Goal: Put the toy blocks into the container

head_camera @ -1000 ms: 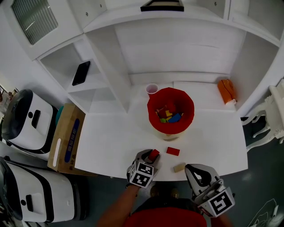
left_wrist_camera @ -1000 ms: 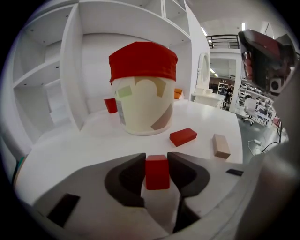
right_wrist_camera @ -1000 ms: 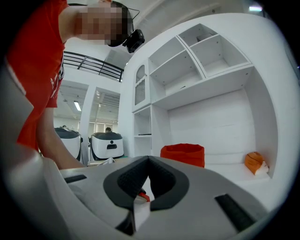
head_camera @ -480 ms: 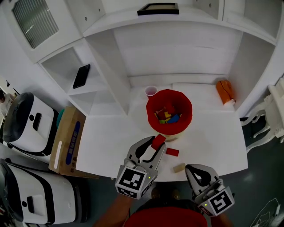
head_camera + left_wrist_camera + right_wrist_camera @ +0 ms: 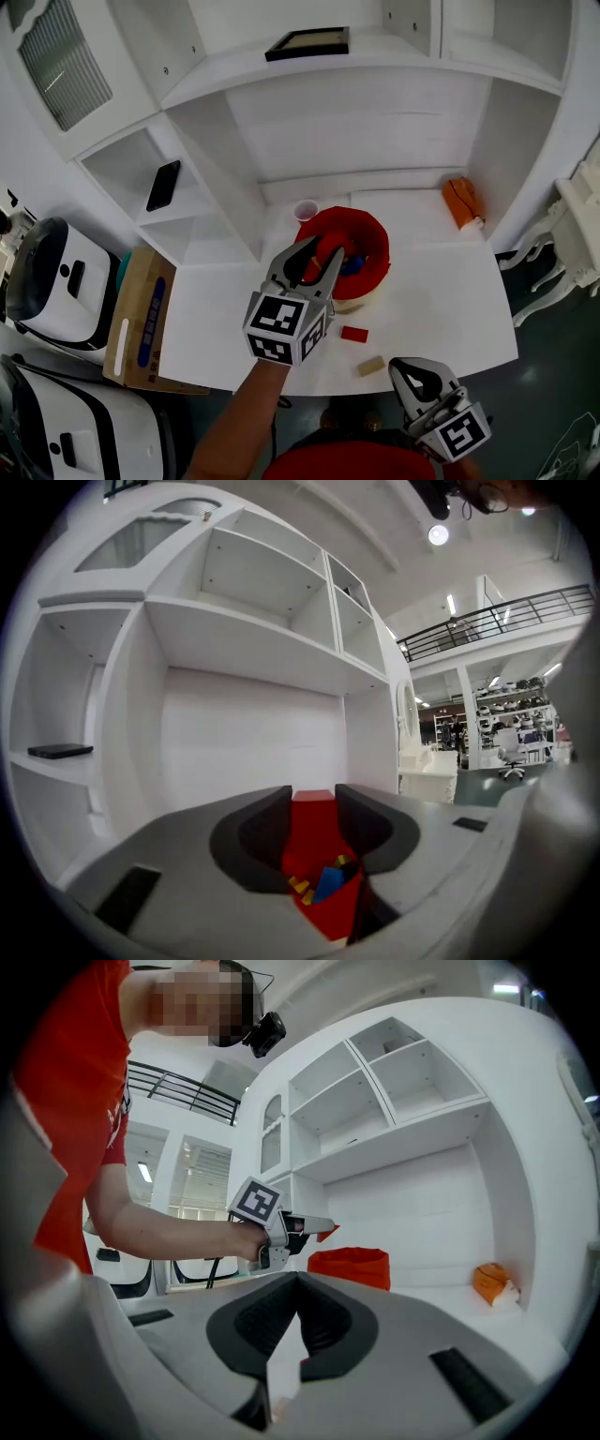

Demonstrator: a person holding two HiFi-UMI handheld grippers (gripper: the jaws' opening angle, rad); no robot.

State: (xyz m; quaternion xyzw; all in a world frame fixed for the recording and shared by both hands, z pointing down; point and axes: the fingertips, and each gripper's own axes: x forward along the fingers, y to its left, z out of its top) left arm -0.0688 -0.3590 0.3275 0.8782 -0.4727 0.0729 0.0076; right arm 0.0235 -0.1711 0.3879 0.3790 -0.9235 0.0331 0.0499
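Note:
The red container stands mid-table with several coloured blocks inside. My left gripper hangs over its near rim, shut on a red block; under the jaws, blue and yellow blocks show inside the container. The right gripper view shows that gripper with the red block just left of the container. A flat red block and a wooden block lie on the table. My right gripper sits shut and empty at the table's front edge, close to the wooden block.
A pink cup stands behind the container. An orange object lies at the back right by the wall. Shelves rise behind, with a phone on the left one. A cardboard box stands left of the table.
My left gripper has risen from the table's front edge with the red block and moved forward over the container's rim. The right gripper has stayed put.

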